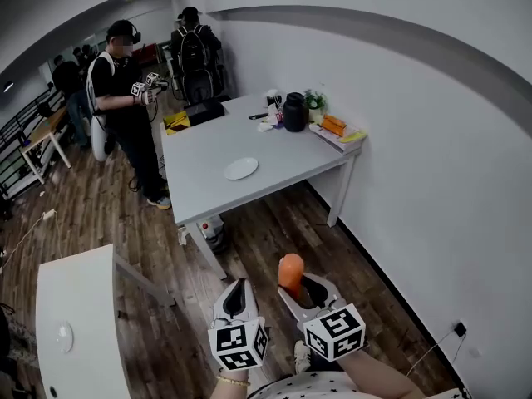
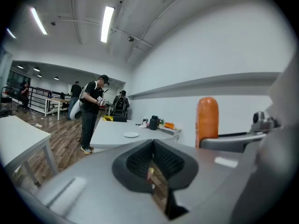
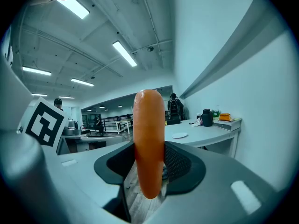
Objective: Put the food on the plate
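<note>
Clamping an orange sausage-shaped food piece upright in the right gripper, squeezed at the lower half, top end poking clear. Holding nothing in the left gripper: jaws closed together, parked just beside the right one at its 9 o'clock. Hanging both over the wood floor, well apart from the grey table.

Looking out at 12 o'clock from the grippers: white plate near the table's near edge, no food visible on it. Further out at 1 o'clock, at the far table corner: black jug, more orange and yellow food on a flat book or tray. At 11 o'clock by the table: another person with own grippers.

Judging progress: one piece in grip, nothing on the plate. Left to do: carry to the table, set down on the plate. Unclear whether the corner food counts too.
</note>
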